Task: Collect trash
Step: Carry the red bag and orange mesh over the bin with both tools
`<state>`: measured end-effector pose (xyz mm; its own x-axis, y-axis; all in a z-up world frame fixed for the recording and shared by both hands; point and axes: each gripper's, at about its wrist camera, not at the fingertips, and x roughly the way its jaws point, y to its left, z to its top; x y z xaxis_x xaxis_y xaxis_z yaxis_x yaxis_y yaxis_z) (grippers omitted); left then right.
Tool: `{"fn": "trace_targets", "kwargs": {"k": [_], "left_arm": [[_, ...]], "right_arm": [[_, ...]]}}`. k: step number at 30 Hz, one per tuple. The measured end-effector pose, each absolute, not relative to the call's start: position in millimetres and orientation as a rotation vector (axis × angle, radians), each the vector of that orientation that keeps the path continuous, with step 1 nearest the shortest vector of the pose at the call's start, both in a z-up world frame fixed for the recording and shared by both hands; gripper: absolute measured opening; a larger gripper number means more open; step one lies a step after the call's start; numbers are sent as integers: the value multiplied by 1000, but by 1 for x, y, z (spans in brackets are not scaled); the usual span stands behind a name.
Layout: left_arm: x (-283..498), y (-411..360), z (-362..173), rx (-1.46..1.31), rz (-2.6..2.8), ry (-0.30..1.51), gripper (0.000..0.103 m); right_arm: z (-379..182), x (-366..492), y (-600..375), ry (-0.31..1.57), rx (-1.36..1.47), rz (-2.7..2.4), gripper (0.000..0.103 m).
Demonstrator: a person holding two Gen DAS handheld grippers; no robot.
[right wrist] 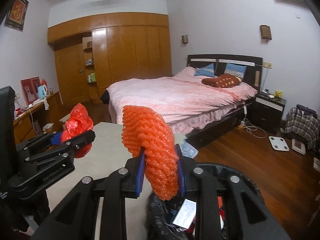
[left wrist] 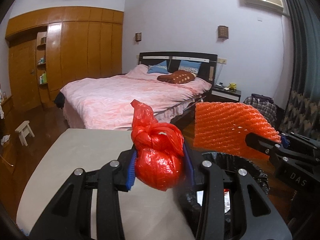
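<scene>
My left gripper [left wrist: 161,168] is shut on a knotted red plastic bag [left wrist: 160,156] and holds it above the grey table's [left wrist: 84,154] right side. My right gripper [right wrist: 161,175] is shut on an orange foam net [right wrist: 154,140], held above the black-lined trash bin [right wrist: 246,178]. The bin holds paper and wrappers [right wrist: 185,214]. In the left wrist view the foam net [left wrist: 226,128] and right gripper [left wrist: 266,146] are at the right, over the bin [left wrist: 254,168]. In the right wrist view the red bag [right wrist: 79,128] and left gripper [right wrist: 78,142] are at the left.
A bed with pink bedding [right wrist: 180,98] stands behind the table. A wooden wardrobe [right wrist: 128,56] fills the back wall. A nightstand [right wrist: 268,108], a scale [right wrist: 279,143] and a plaid bag [right wrist: 302,124] are at the right. A small stool [left wrist: 25,132] and a desk [right wrist: 34,114] are at the left.
</scene>
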<state>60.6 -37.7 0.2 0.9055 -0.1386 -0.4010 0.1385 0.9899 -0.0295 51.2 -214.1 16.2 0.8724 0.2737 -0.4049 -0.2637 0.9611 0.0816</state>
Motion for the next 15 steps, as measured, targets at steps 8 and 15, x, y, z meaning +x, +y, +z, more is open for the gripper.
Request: {"fn": "trace_targets", "kwargs": {"k": [8, 15], "left_arm": [[66, -73, -8, 18, -212, 422, 39], [82, -103, -25, 43, -270, 431, 39]], "right_arm": [[3, 45, -249, 451, 49, 197, 27], [-12, 50, -279, 480, 72, 126, 27]]}}
